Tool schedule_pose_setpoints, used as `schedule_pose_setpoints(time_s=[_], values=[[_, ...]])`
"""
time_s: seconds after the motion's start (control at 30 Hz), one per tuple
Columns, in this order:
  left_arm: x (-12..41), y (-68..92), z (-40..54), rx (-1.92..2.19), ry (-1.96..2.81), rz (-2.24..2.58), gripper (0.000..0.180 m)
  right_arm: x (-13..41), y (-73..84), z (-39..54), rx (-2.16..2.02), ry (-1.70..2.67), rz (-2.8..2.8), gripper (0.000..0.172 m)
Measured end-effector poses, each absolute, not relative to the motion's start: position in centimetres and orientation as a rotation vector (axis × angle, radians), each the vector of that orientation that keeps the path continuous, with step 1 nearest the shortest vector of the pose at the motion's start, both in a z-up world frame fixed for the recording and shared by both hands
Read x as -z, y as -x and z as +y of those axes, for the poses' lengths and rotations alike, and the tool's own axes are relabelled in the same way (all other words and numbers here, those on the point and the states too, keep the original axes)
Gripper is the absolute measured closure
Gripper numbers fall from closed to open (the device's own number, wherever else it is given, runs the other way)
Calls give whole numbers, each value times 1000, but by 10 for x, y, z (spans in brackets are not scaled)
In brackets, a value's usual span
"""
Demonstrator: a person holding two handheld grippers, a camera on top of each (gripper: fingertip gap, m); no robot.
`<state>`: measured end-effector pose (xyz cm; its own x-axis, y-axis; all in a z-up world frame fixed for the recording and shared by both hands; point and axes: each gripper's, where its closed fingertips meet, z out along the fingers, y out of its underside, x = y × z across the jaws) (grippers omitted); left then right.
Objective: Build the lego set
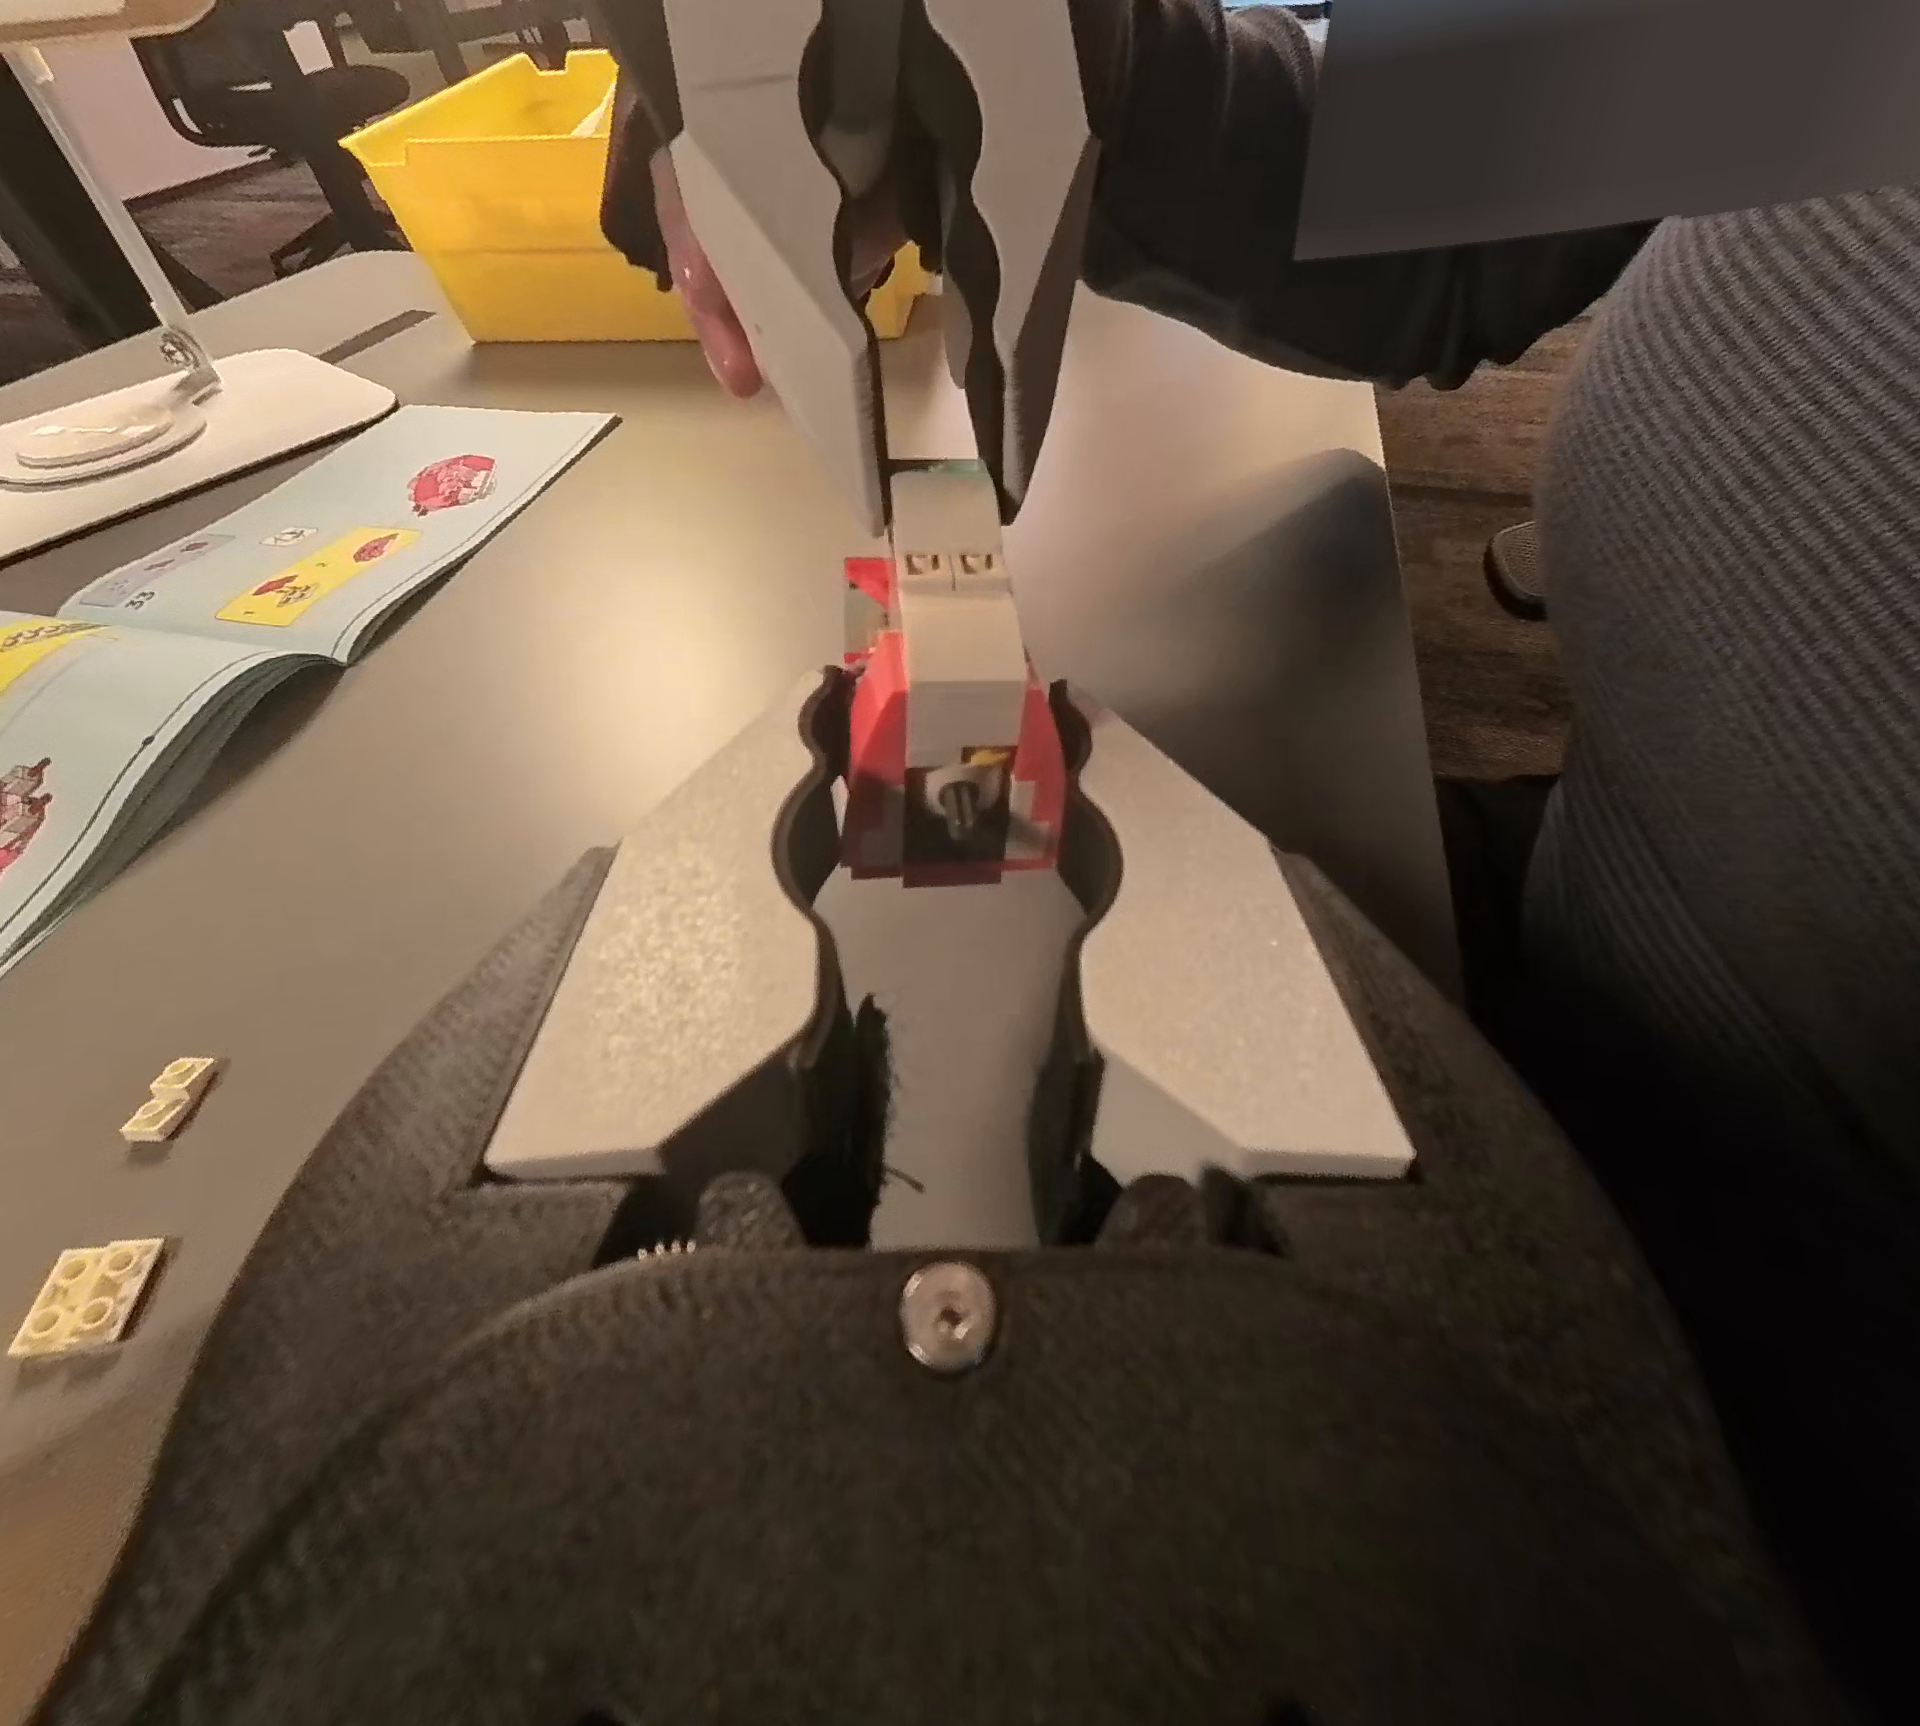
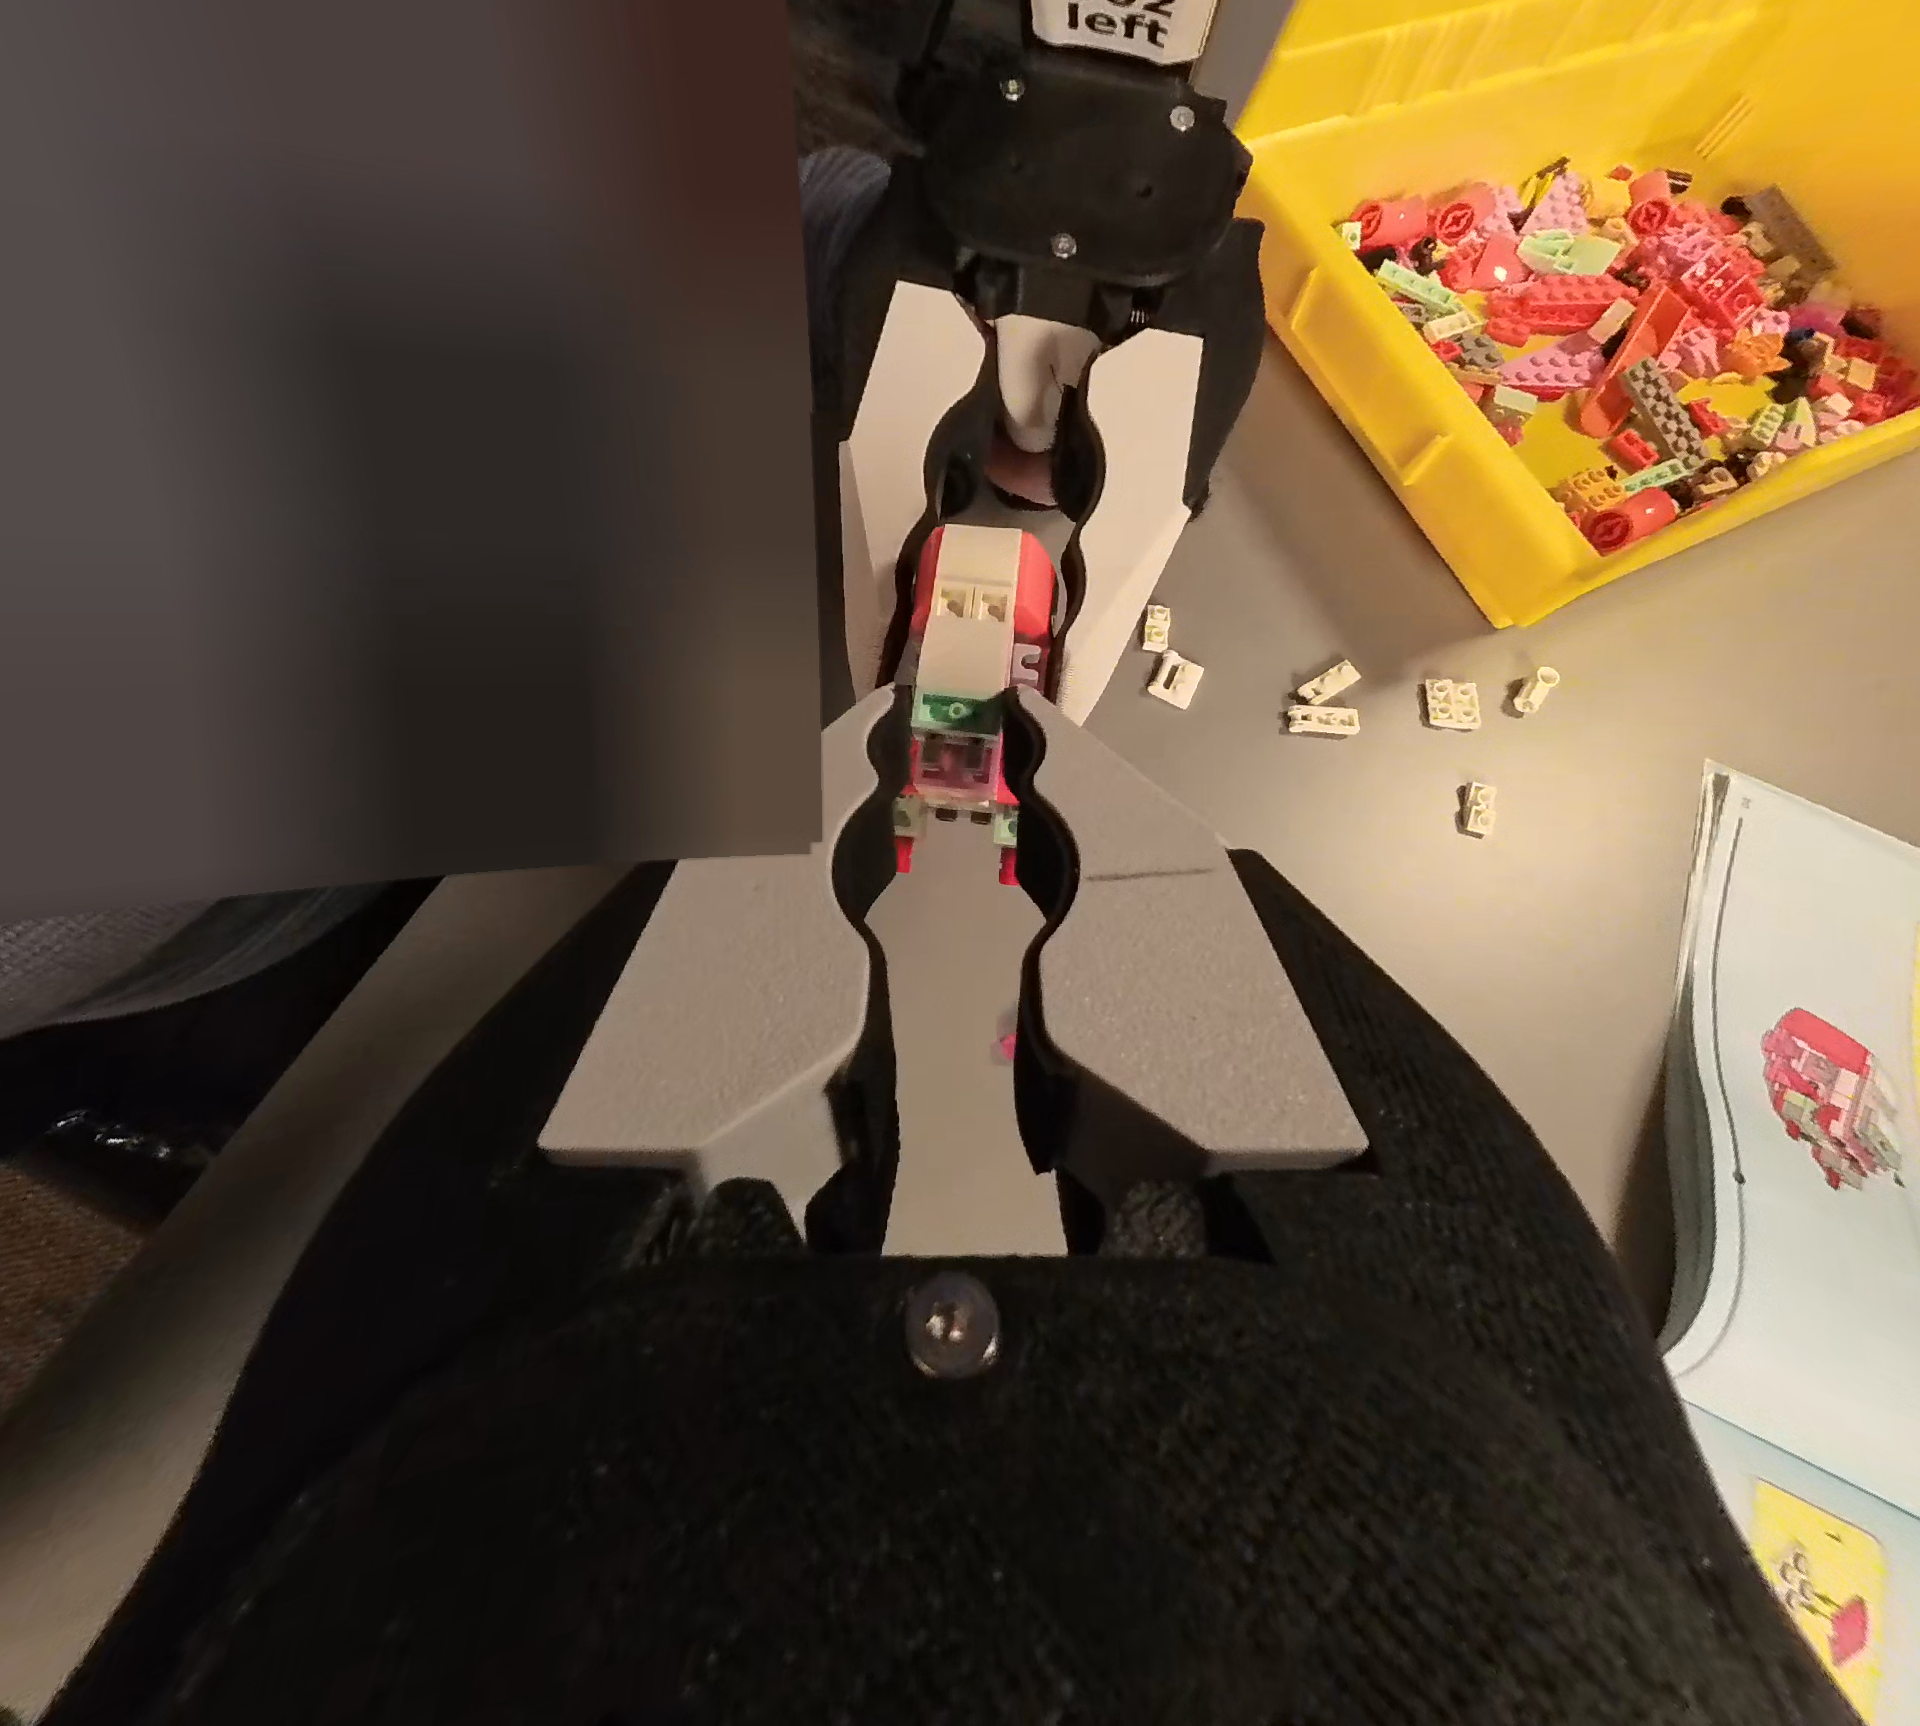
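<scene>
We see the left gripper point(image 1: 948, 772) clamped on a red-and-grey brick model point(image 1: 940, 741), right gripper point(image 2: 951, 720) pinching its other end, yellow bin point(image 2: 1455, 388) nearby

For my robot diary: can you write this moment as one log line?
left tongs: clamp brick model's red end | right tongs: clamp its green-pink end | model: above table | nearby: yellow bin, booklet

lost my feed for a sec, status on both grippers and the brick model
Left gripper clamped on the red end of the brick model. Right gripper clamped on its green-and-pink end. Model held above the table; loose white bricks lie apart.
</scene>
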<state>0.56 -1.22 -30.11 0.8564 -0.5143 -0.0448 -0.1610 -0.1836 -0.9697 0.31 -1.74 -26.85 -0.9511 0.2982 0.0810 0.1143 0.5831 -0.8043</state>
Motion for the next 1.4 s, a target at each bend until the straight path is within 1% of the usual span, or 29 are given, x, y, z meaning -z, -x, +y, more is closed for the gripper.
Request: schedule_pose_setpoints(time_s=[0.13, 0.27, 0.33, 0.43, 0.53, 0.63, 0.73, 0.83, 0.9, 1.03, 1.1, 1.4], values=[[300, -5, -12, 343, 1746, 514, 143, 268, -3, -17, -1296, 343, -2606, 156], [298, -3, -12, 349, 1740, 492, 143, 267, -2, -18, -1292, 353, -2595, 149], [296, 2, -10, 340, 1740, 456, 143, 264, 4, -17, -1276, 373, -2551, 138], [292, 13, -4, 356, 1739, 341, 143, 256, 18, -15, -1185, 365, -2389, 114], [287, 22, 2, 399, 1722, 214, 143, 252, 33, -12, -910, 219, -2164, 90], [283, 30, 7, 438, 1706, 120, 143, 267, 39, -13, -600, 102, -2074, 71], [282, 34, 9, 458, 1705, 68, 143, 284, 46, -11, -363, 18, -2030, 62], [282, 34, 10, 483, 1700, 40, 143, 291, 56, -5, -199, -25, -1967, 63], [282, 34, 11, 492, 1699, 31, 143, 292, 61, -2, -124, -44, -1924, 71], [285, 32, 13, 480, 1723, 30, 143, 289, 65, -1, -87, -59, -1877, 94], [285, 31, 13, 485, 1722, 31, 143, 282, 66, 0, -82, -61, -1841, 108], [289, 29, 16, 481, 1756, 22, 143, 287, 63, 2, -51, -62, -1866, 110]])
